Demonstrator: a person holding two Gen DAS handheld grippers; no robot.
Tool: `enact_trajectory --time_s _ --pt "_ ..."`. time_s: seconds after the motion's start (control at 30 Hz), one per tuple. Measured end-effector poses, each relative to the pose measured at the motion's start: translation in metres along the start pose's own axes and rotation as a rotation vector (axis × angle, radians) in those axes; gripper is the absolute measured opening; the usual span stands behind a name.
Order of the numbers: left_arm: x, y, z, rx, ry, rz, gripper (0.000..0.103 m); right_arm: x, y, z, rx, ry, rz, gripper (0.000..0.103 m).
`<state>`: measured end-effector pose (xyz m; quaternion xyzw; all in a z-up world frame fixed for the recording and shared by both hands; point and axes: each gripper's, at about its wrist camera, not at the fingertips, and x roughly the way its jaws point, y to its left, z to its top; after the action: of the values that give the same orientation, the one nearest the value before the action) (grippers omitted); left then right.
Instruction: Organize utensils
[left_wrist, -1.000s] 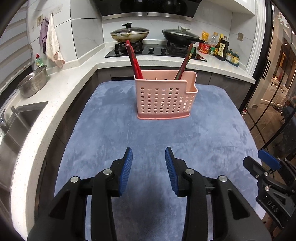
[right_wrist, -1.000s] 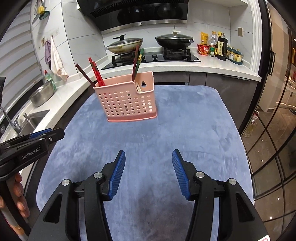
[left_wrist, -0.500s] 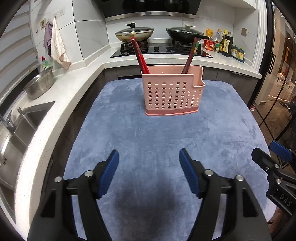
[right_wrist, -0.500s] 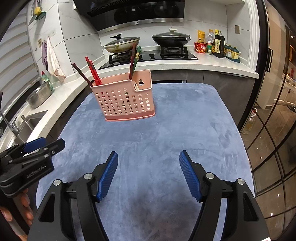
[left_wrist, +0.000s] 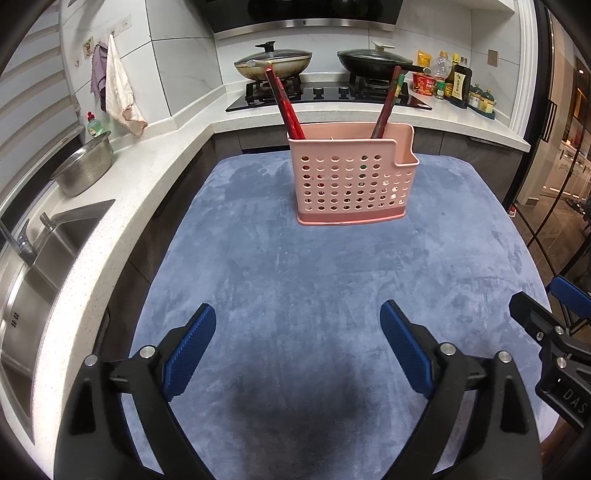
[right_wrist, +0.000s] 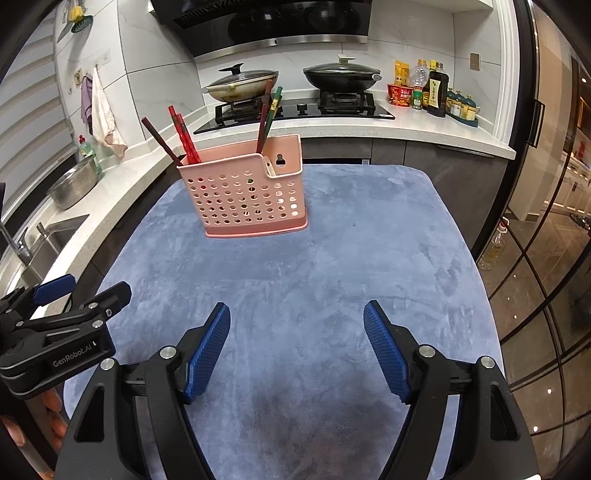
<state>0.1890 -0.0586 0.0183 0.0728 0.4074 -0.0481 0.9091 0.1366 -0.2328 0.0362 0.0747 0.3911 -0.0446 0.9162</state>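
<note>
- Over the last second the left gripper (left_wrist: 297, 334) has spread its jaws from a narrow gap to wide apart, and the right gripper (right_wrist: 297, 334) has widened a little as well; both hold nothing.
- The pink utensil basket (left_wrist: 352, 181) now looks smaller and farther off in the left wrist view than a second ago, so both grippers seem to have drawn back from it.
- The basket stands upright toward the far end of the blue-covered bench (left_wrist: 295, 273), well apart from both grippers.
- Red chopsticks (left_wrist: 286, 107) lean out of its left end and darker ones (left_wrist: 388, 103) out of the right.
- No loose utensil shows on the bench, so I judge the sorting done or nearly so.
- Both grippers hover low over the near bench, side by side, pointing at the basket.
</note>
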Motion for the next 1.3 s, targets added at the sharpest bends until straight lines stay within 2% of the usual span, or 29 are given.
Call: enact_trajectory --time_s 0.03,0.13,0.17,0.33,0.4,1.3 --pt "0.001 0.0 0.0 0.001 0.003 0.001 0.087 0.001 0.0 0.001 0.003 0.001 -0.002 0.079" --pt "0.003 0.0 0.002 0.003 0.006 0.004 0.088 0.001 0.0 0.003 0.009 -0.002 -0.004 0.081" --pt "0.003 0.0 0.003 0.002 0.006 0.005 0.088 0.002 0.0 0.004 0.008 -0.004 -0.007 0.085" --pt "0.004 0.003 0.009 -0.011 0.002 0.014 0.09 0.004 0.001 0.01 0.012 -0.006 -0.002 0.086" --pt "0.005 0.005 0.011 -0.017 0.001 0.019 0.09 0.005 0.001 0.012 0.014 -0.003 0.002 0.098" --pt "0.009 0.007 0.024 -0.022 -0.008 0.033 0.091 0.011 0.011 0.029 0.004 -0.016 -0.015 0.096"
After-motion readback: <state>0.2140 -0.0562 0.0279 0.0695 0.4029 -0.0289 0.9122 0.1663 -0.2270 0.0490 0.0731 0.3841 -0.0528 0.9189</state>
